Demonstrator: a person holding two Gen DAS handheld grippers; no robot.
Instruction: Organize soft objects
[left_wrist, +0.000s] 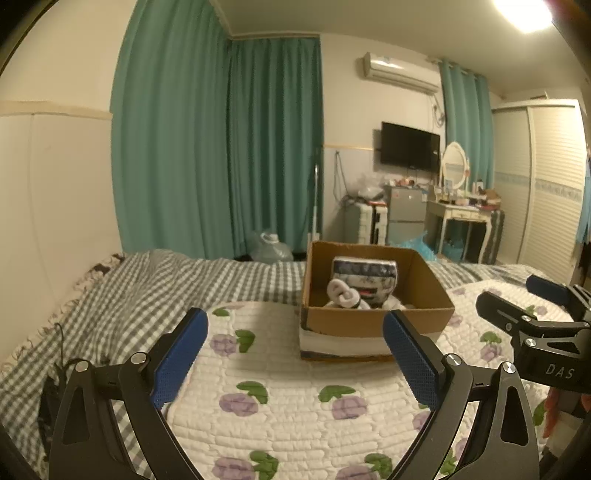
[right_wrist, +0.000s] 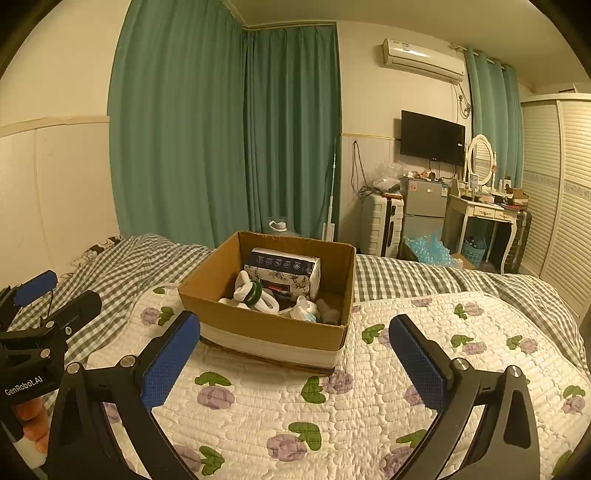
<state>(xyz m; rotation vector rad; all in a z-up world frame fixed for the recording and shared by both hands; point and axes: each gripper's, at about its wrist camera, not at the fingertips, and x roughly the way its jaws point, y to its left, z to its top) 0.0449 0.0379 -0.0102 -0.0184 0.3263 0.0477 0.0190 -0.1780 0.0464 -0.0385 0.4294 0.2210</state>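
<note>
From the left wrist, the left claw (left_wrist: 295, 354) was wide open and held nothing. The box (left_wrist: 373, 321) sat at twelve o'clock on the bed (left_wrist: 295, 406), with rolled socks (left_wrist: 343, 293) tucked inside so they stayed together.

From the right wrist, the right claw (right_wrist: 295, 358) was wide open and empty too. The box was at eleven o'clock, near, with the soft pack (right_wrist: 282, 271) leaning on its back wall.
</note>
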